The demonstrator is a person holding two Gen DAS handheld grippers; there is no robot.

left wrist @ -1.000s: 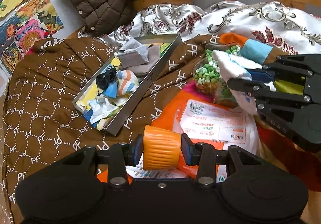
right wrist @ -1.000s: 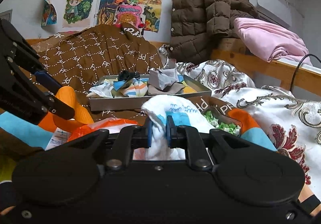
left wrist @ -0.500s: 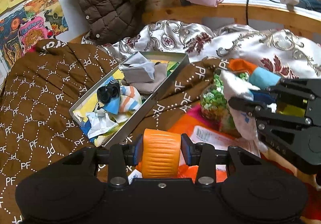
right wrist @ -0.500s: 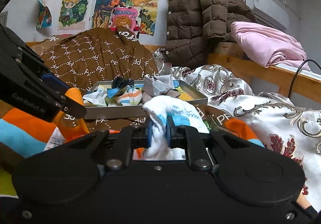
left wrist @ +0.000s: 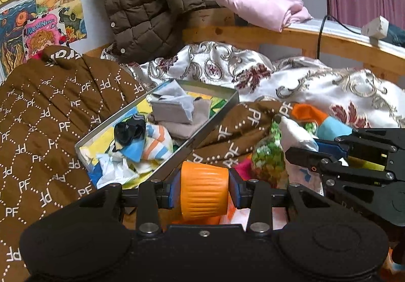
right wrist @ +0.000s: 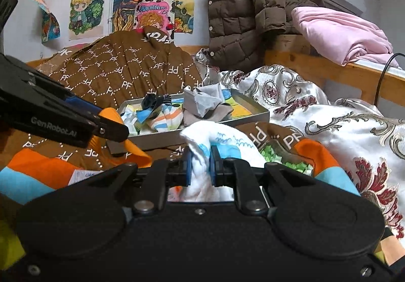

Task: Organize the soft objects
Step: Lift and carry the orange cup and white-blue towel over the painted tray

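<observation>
Orange roll [left wrist: 203, 192] clamped in left tool [left wrist: 204, 193]; tray [left wrist: 202, 134] just beyond

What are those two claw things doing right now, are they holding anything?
Left gripper: fingers closed on an orange ribbed roll.
Right gripper: fingers closed on a white cloth with blue print.

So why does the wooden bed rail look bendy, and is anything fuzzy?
In the left wrist view the fisheye lens curves the wooden rail near the picture's edge, and the green packet beside the right tool is smeared; in the right wrist view things look sharp, with dim, even room light.
</observation>
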